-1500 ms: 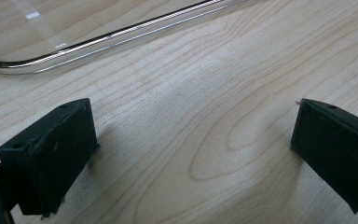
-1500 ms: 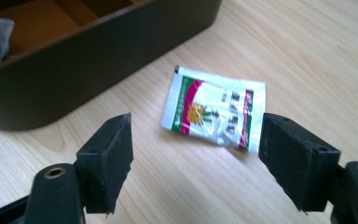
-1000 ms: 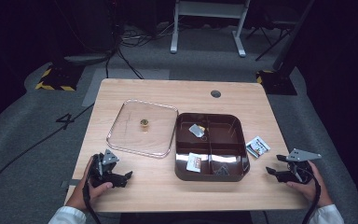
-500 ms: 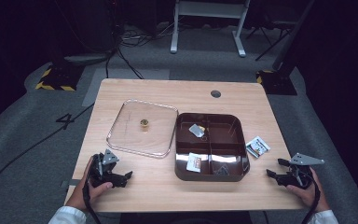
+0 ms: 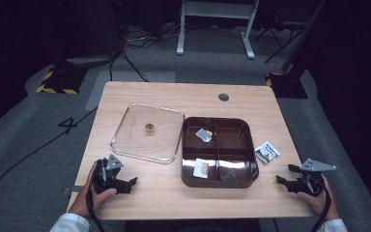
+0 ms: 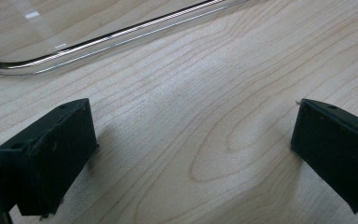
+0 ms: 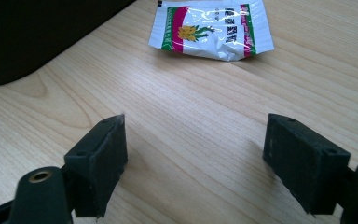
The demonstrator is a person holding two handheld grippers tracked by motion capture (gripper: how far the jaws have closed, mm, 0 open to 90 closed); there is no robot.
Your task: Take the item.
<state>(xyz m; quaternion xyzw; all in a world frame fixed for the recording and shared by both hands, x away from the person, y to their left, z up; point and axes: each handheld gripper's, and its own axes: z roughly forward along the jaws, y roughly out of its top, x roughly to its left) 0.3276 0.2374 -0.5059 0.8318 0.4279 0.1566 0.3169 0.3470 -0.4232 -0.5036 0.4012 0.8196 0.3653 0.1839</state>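
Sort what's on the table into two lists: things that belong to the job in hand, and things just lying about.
Job in hand:
- sachet, ahead of the open right tongs
- brown divided box, already holding small packets
- clear lid, near the open left tongs

Lying about:
- cables on the floor
- table's round grommet

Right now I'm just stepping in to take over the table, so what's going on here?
A person holds a gripper in each hand at the near edge of the wooden table. Both the left gripper and right gripper are open and hold nothing. A small printed sachet lies on the wood just ahead of the right gripper, beside the brown divided box, which has a few packets inside. The clear lid lies flat left of the box.
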